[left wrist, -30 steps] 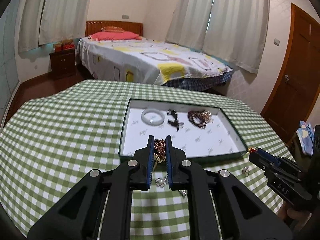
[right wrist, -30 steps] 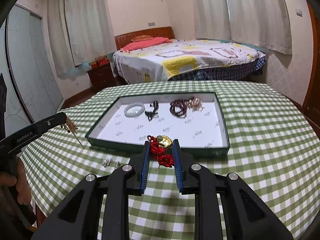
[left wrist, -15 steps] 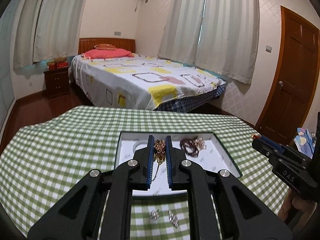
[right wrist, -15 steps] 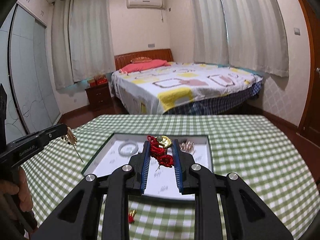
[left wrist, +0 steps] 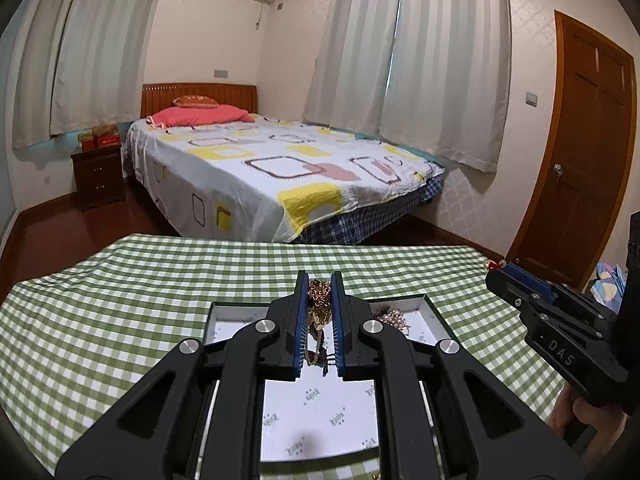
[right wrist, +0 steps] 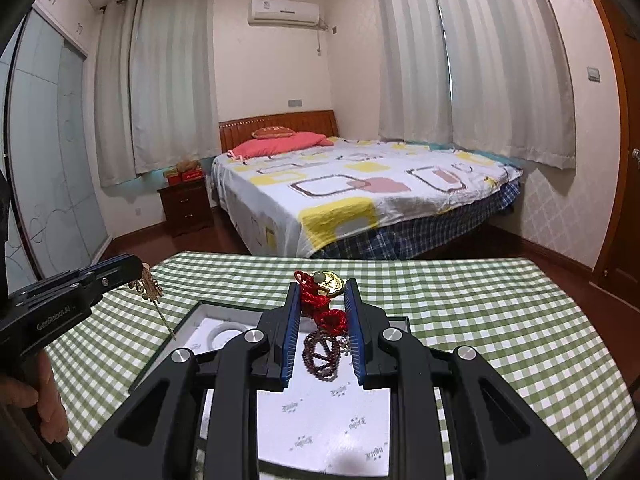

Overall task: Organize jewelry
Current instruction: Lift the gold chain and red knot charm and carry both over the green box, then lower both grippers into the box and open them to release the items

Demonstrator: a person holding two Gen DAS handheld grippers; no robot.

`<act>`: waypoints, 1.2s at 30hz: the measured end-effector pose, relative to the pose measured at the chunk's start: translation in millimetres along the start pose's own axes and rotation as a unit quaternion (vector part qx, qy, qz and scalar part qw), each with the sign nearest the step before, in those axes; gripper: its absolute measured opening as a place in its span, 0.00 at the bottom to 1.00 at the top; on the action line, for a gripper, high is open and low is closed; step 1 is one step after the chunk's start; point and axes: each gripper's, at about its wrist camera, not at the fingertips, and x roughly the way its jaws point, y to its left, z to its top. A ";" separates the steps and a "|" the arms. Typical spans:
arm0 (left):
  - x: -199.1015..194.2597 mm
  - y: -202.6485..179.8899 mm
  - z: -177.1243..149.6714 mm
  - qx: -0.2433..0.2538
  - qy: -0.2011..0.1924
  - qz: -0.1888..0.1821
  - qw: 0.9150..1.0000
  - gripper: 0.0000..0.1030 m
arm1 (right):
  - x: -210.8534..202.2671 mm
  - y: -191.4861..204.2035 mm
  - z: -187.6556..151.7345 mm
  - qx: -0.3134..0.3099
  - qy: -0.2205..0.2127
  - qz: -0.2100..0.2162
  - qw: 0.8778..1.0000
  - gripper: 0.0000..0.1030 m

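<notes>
A counter (left wrist: 120, 300) draped in green-and-white checked cloth carries a dark-rimmed jewelry tray (right wrist: 192, 312) with a white printed lining. Above the tray, the left claw (left wrist: 320, 284) is pressed together on a gold chain (left wrist: 318, 300), which hangs down between its blue pads over the lining. Beside it the right claw (right wrist: 323, 288) pinches a red knotted cord (right wrist: 320, 312) carrying a gold pendant (right wrist: 330, 282) at its tips. In the tray lie a dark red bead strand (right wrist: 322, 354) under the right claw, a pale bangle (right wrist: 224, 332) to the left, and a pearly piece (left wrist: 394, 316).
</notes>
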 end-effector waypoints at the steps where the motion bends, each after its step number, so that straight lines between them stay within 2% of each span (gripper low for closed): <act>1: 6.4 1.0 -1.7 0.000 0.005 0.000 1.000 0.11 | 7.2 -1.6 -2.7 0.001 0.006 -0.002 1.000 0.22; 9: 56.5 11.0 -34.9 -0.001 0.062 0.006 0.998 0.11 | 52.7 -9.8 -35.5 0.001 0.063 -0.013 0.998 0.22; 21: 102.1 35.6 -71.5 -0.014 0.132 0.033 0.991 0.11 | 96.4 -16.3 -68.6 0.003 0.132 -0.022 0.991 0.22; 29: 116.8 37.1 -81.8 -0.018 0.159 0.030 0.987 0.11 | 113.5 -20.6 -77.8 0.011 0.167 -0.028 0.985 0.23; 36: 121.4 35.0 -86.0 -0.016 0.172 0.028 0.985 0.12 | 118.3 -20.2 -79.4 0.010 0.181 -0.028 0.983 0.24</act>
